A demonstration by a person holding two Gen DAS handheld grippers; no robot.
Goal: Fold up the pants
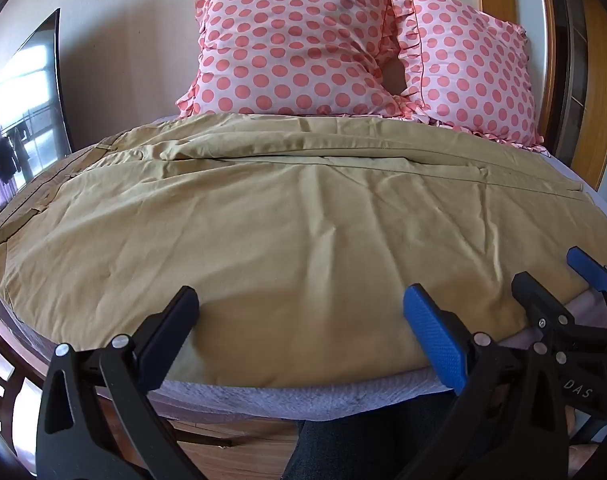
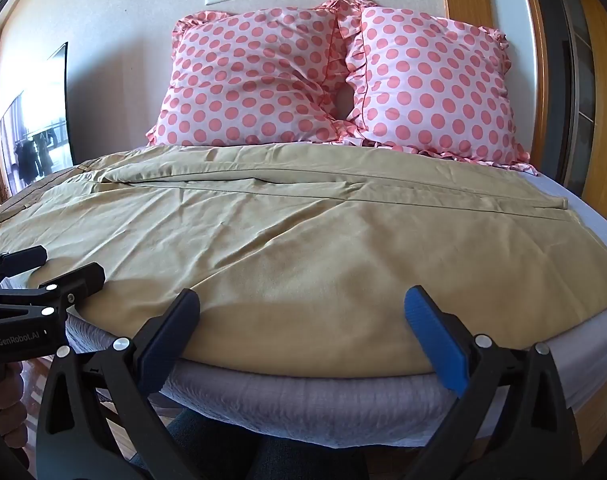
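Where pants (image 1: 283,216) cover bed (image 2: 303,396), pillows (image 1: 295,52) behind

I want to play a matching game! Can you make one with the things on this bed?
Things:
1. pants
2. pillows
3. sheet
4. left tongs

Descriptions:
A. pink with red dots
B. open, at the near edge of the bed
C. tan, spread flat
D. pale purple-grey

Pairs: 1-C, 2-A, 3-D, 4-B
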